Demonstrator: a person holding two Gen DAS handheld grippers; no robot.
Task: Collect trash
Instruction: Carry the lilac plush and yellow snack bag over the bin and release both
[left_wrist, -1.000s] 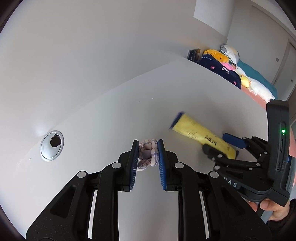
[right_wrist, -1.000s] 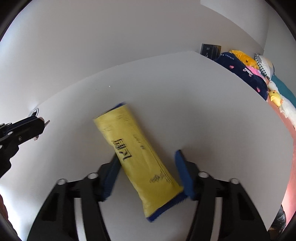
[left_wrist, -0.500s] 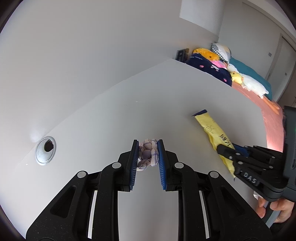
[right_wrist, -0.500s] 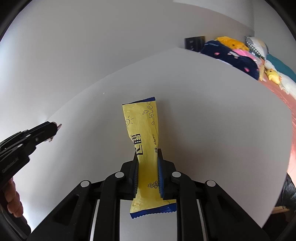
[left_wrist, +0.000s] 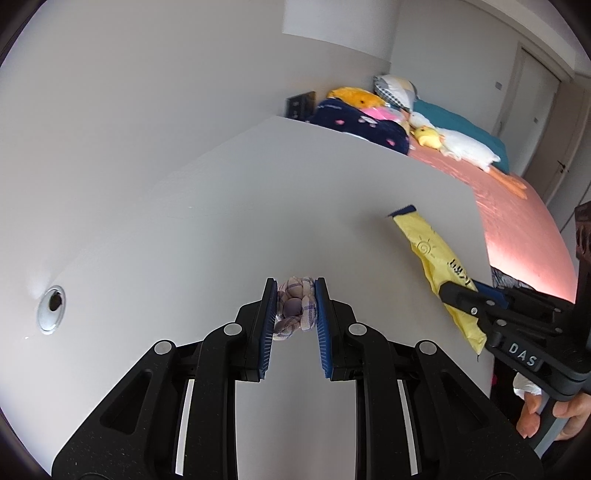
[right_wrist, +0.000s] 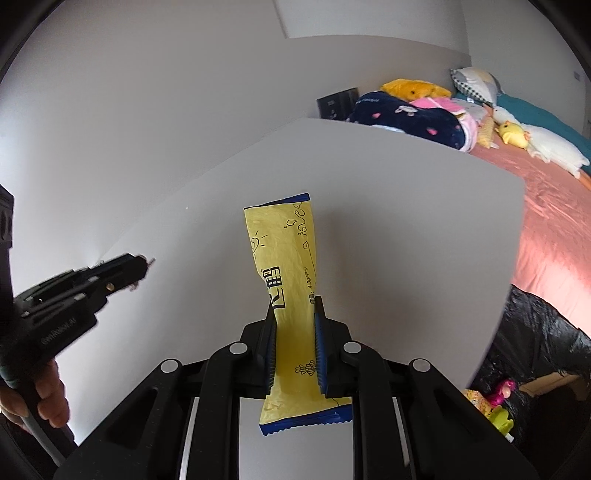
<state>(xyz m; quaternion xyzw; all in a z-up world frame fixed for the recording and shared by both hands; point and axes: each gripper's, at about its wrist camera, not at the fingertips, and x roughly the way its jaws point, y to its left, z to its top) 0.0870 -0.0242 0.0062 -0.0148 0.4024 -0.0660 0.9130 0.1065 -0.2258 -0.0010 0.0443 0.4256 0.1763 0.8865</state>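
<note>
wrapper (right_wrist: 286, 266): yellow, blue-edged | wad (left_wrist: 294, 308): white, seemingly purple-checked | table (left_wrist: 229, 206): white

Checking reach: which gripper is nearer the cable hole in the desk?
Left. The left gripper hovers just right of the cable hole; the right gripper is farther right.

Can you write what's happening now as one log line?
left gripper: shut on crumpled paper ball | right gripper: shut on yellow wrapper | both above white table

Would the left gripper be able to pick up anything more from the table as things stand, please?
Probably not: the left gripper is shut on a crumpled checked wad, which fills the space between its pads. The white table shows no loose trash; the yellow wrapper is in the right gripper.
</note>
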